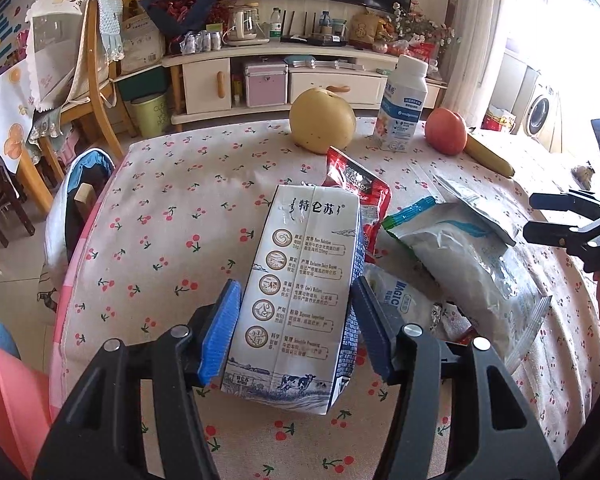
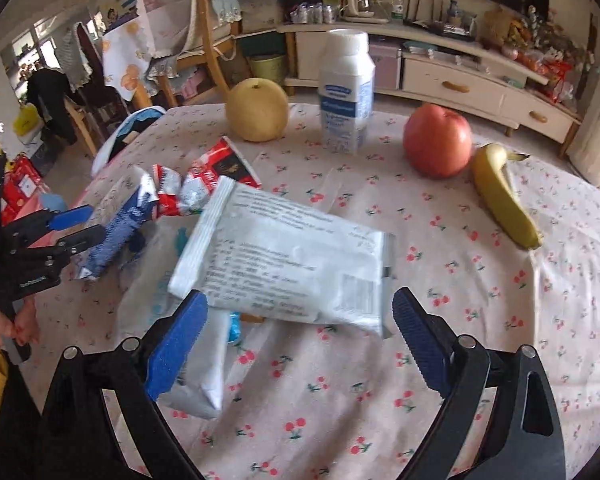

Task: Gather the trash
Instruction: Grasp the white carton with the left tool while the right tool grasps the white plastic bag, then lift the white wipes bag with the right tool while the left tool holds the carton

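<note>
A white and blue milk carton (image 1: 300, 292) lies on the cherry-print tablecloth (image 1: 160, 220), and my left gripper (image 1: 296, 284) is shut on it, a blue pad pressed to each side. The right wrist view shows that same carton (image 2: 116, 232) in the left gripper (image 2: 80, 224) at the left edge. My right gripper (image 2: 300, 296) stands wide open over a flat white printed packet (image 2: 284, 264) that lies across a larger white bag (image 2: 152, 292); the pads touch nothing. A crumpled red wrapper (image 2: 220, 168) lies just behind the carton.
At the far side of the table stand a yellow pear (image 2: 256, 110), a white drink bottle (image 2: 346, 92), a red apple (image 2: 438, 140) and a banana (image 2: 504, 196). A wooden chair (image 1: 96, 92) and a green bin (image 1: 150, 112) stand beyond the table's left edge.
</note>
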The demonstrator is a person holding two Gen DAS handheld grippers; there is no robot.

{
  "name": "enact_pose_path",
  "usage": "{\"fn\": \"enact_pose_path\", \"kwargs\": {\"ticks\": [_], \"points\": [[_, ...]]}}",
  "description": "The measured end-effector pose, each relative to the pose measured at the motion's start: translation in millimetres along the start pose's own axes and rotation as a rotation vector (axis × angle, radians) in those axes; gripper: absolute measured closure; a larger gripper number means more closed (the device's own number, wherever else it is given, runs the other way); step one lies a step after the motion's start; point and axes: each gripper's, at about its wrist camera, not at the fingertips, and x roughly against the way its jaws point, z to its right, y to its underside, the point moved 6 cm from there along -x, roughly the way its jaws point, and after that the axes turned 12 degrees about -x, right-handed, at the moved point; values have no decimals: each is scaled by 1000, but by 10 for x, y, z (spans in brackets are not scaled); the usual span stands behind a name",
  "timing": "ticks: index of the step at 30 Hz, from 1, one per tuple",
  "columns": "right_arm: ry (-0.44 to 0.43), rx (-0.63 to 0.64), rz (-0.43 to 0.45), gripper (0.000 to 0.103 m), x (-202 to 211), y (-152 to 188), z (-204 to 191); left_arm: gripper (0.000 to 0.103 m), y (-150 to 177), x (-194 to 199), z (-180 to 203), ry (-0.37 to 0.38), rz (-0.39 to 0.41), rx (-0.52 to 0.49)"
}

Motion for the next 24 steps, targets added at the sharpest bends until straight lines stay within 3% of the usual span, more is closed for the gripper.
{"fn": "enact_pose_path", "kwargs": {"ticks": [3, 7, 8, 9, 15, 17, 22, 24], "points": [[17, 7, -28, 10, -89, 13, 119, 45, -5, 2, -21, 6, 2, 25], [-232, -129, -93, 10, -13, 82, 36, 49, -15, 10, -40, 15, 7, 56], [-262, -131, -106, 10, 1, 115, -39, 58, -22, 17, -52, 11, 13, 64], [-277, -130, -120, 10, -2, 160, -111, 74, -23, 14, -67, 12, 11, 73], [-187, -58, -156, 10, -195, 377, -582, 75, -9, -5, -100, 41, 13, 107], [-168, -72, -139, 10, -238, 396, -696, 71, -11, 0, -76, 41, 9, 96], [-97, -71, -109, 7, -350, 369, -865, 31, -65, 98, 14, 41, 47, 60], [-69, -53, -98, 6, -406, 377, -900, 28, -76, 75, 69, 22, 43, 20]]}}
